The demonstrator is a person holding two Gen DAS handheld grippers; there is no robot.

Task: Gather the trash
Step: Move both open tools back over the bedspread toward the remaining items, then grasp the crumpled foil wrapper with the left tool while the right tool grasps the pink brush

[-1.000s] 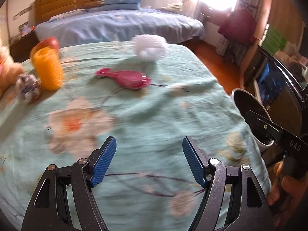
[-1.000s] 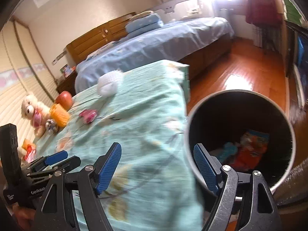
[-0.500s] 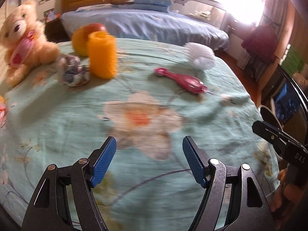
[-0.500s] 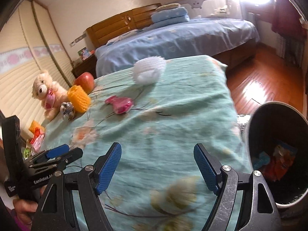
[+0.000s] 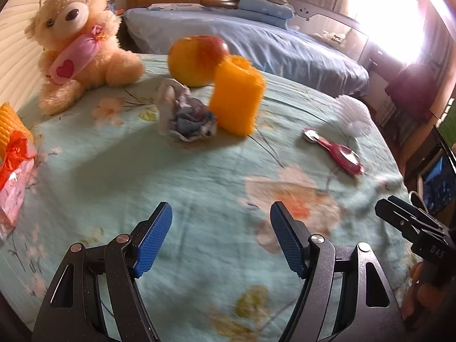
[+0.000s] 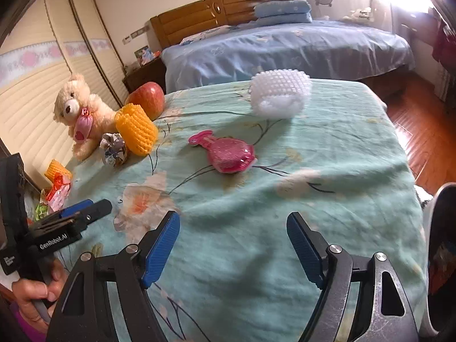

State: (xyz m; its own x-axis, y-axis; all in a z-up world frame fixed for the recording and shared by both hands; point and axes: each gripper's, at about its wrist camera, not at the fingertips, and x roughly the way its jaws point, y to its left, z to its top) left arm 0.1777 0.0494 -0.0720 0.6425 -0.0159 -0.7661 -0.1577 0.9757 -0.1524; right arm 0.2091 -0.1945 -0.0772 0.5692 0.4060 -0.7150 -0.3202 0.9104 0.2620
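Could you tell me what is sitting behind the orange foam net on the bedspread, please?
Behind the orange foam net sits a red-yellow apple; the net hides the apple's lower side. A teddy bear sits to their left.

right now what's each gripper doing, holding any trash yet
Left gripper: open, nothing between its fingers.
Right gripper: open, nothing between its fingers.

A home bedroom is shown: a bed with a blue cover (image 6: 285,48) and wooden headboard (image 6: 208,14) (pillows stacked on it), a teddy bear (image 5: 77,37), and wood flooring (image 6: 421,131).
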